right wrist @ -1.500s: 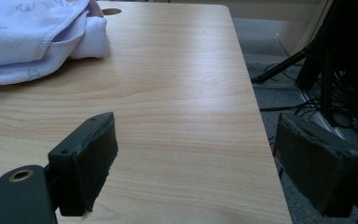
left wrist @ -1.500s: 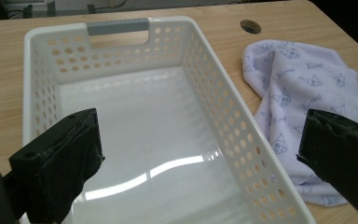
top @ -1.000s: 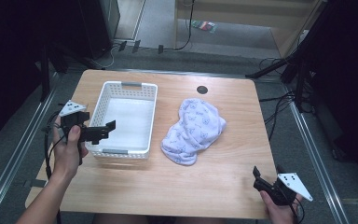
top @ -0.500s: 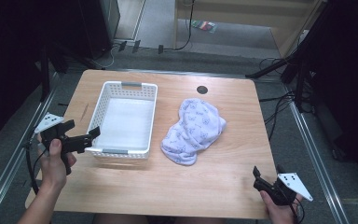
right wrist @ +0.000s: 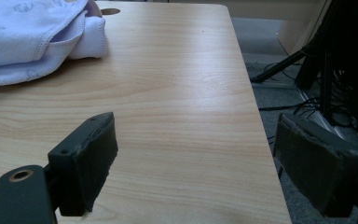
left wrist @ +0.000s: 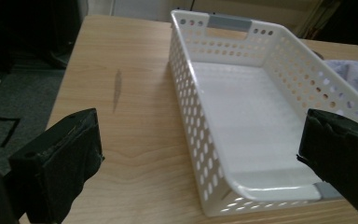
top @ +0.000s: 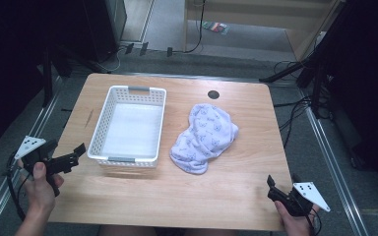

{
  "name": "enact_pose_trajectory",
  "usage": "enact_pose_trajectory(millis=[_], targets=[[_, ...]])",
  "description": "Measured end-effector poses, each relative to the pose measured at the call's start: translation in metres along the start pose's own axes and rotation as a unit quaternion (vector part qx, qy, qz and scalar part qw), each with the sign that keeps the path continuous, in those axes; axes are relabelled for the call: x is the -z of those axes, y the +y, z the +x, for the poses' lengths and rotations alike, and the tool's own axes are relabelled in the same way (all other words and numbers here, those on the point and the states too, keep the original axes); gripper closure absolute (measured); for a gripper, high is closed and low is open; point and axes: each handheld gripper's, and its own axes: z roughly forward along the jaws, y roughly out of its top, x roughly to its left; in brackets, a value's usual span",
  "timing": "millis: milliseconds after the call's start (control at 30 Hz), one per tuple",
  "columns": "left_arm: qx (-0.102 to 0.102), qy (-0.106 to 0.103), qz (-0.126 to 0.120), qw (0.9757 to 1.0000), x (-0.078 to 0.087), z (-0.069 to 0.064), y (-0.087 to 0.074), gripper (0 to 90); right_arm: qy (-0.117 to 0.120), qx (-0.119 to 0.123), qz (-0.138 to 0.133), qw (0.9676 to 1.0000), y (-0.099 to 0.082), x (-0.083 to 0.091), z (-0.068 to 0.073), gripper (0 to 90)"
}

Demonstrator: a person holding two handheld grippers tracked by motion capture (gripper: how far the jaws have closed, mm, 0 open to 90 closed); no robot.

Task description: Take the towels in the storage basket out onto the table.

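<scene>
At the table's point(top: 128, 201) near-left edge, the left gripper point(top: 71, 158) hovers just outside the white basket's point(top: 109, 114) near-left corner, apart from it, jaws spread wide and holding nothing. In the left gripper view its jaws frame the basket's near short wall point(left wrist: 242, 193); bare wood lies open to the basket's left. At the near-right corner, the right gripper point(top: 277, 189) sits low over the table edge, jaws likewise wide and empty; in the right gripper view one jaw hangs past the table's right edge. Broad bare wood lies between it and the cloth point(top: 204, 136).

Count: one basket, empty; one pale lilac printed cloth, crumpled, lying on the table just right of the basket, apart from it; one dark round hole point(top: 213, 94) near the far edge.

Left forearm enters from bottom left, hand point(top: 42, 184) wrapped round the handle, jaws pointing right toward the basket. Right hand point(top: 295, 223) barely enters at the bottom, jaws pointing up-left.
</scene>
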Motion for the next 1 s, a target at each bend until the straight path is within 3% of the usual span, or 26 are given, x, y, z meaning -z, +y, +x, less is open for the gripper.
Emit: enact_pose_trajectory(millis=[200, 700, 1000], targets=[[0.016, 0.016, 0.005, 0.9997, 0.004, 0.018, -0.014, 0.0, 0.000, 0.000, 0.001, 1.0000, 0.000, 0.000, 0.000, 14.1], [0.032, 0.051, 0.023, 0.9979, 0.001, 0.041, -0.050, 0.0, -0.001, 0.000, 0.002, 1.0000, 0.000, 0.000, 0.000, 14.1], [0.002, 0.064, 0.050, 0.9967, -0.003, 0.037, -0.065, 0.0, -0.003, 0.000, 0.002, 1.0000, 0.000, -0.001, 0.000, 14.2]])
